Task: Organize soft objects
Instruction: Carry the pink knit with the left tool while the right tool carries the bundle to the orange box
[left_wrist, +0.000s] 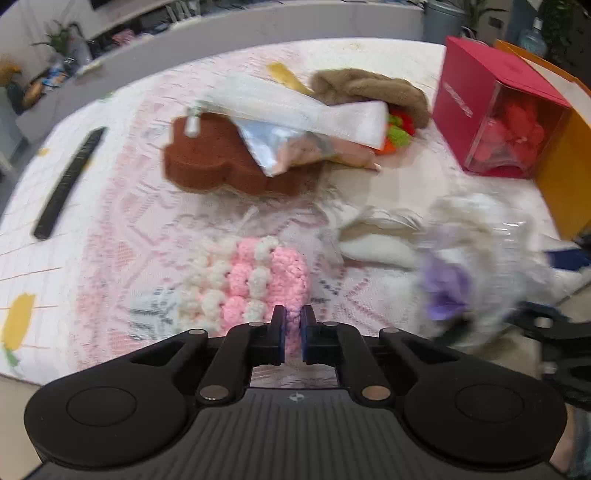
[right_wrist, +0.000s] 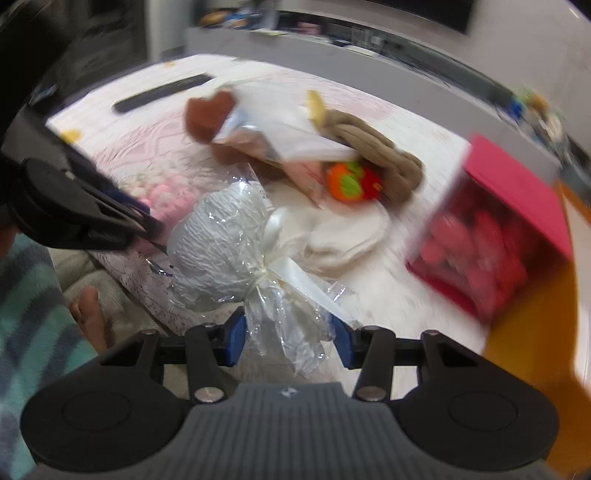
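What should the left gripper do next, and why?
Probably lift the pink and white crocheted piece off the table: the left gripper looks shut on its near edge, while the right gripper straddles the wrapped bundle.

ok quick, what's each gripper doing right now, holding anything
left gripper: shut on the pink and white crochet piece.
right gripper: partly closed around the cellophane tail of the wrapped white bundle; grip cannot be told.

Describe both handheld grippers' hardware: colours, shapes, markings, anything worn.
Both the left gripper and right gripper are matte black: ribbed body with a small round emblem, two round side discs, linkage arms with silver pins, blue finger pads. No cables visible. A teal-and-grey patterned fleece sleeve shows.
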